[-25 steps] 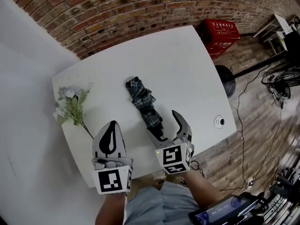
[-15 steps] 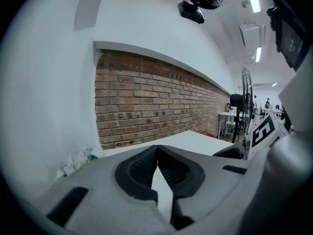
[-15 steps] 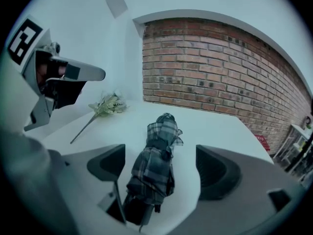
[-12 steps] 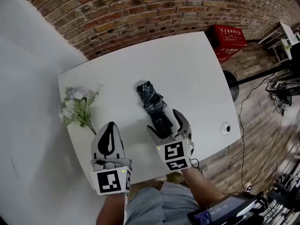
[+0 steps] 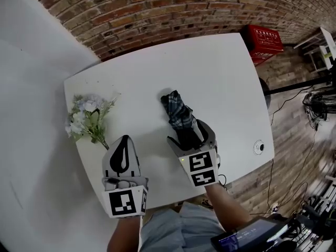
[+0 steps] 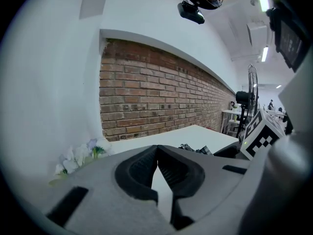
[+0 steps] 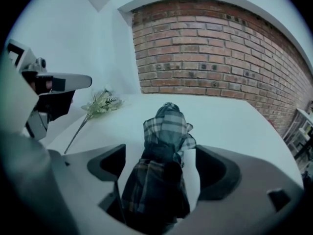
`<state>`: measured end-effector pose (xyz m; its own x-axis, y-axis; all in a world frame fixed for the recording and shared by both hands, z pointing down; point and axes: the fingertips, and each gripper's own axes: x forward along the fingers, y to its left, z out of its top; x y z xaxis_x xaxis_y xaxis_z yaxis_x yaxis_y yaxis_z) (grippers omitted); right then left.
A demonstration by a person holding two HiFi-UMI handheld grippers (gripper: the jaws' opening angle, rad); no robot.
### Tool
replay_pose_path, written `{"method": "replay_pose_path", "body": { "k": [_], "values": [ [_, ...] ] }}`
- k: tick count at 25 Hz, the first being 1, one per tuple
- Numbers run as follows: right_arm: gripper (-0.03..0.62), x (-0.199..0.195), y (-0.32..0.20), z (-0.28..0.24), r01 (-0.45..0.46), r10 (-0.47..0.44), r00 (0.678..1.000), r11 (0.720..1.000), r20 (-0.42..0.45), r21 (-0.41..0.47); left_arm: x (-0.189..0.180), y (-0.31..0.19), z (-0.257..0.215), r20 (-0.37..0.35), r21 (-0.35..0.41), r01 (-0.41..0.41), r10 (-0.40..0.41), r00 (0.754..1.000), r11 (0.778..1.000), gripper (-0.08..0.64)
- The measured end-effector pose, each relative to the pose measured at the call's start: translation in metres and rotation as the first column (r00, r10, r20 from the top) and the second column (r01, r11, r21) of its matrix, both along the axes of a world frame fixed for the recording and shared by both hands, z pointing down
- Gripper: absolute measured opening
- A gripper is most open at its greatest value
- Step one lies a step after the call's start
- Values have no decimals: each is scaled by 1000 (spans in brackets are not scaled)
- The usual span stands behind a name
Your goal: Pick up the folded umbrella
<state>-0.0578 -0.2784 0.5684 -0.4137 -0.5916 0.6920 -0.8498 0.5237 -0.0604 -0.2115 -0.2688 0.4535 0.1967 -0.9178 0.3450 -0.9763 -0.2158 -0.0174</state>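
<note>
Umbrella [image 5: 178, 113] lies on table [image 5: 223, 77] between parted fingers [image 5: 208, 133] of right gripper [image 5: 190, 134].

Dark plaid folded umbrella [image 5: 179, 115] lies flat on the white table [image 5: 220, 72].

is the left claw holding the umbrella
No, the left claw is shut with nothing between its jaws; the umbrella lies off to its right.

The folded cloth umbrella [image 5: 178, 114] has dark grey checks, the flat table [image 5: 220, 72] is white, and the brick wall [image 5: 157, 9] is reddish brown.
</note>
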Motion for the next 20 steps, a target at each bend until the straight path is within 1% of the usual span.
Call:
{"method": "replay_pose_path", "body": {
  "k": [9, 12, 14, 18, 20],
  "values": [
    [446, 3, 3, 17, -20, 18, 1000, 993, -21, -113, -7, -9, 8, -18, -13, 0, 0, 1000, 1000, 6],
    [428, 5, 6, 25, -38, 34, 999, 985, -24, -170, -6, -10, 10, -25, -15, -4, 4, 1000, 1000, 6],
    [393, 3, 7, 25, -35, 28, 999, 984, -42, -175, -6, -10, 10, -27, -13, -4, 3, 1000, 1000, 6],
    [394, 4, 6, 26, -37, 25, 997, 986, -71, -160, -7, -11, 10, -31, -9, 0, 0, 1000, 1000, 6],
    [405, 6, 6, 25, -40, 28, 996, 988, -81, -150, -8, -11, 9, -31, -10, 1, -2, 1000, 1000, 6]
  ]
}}
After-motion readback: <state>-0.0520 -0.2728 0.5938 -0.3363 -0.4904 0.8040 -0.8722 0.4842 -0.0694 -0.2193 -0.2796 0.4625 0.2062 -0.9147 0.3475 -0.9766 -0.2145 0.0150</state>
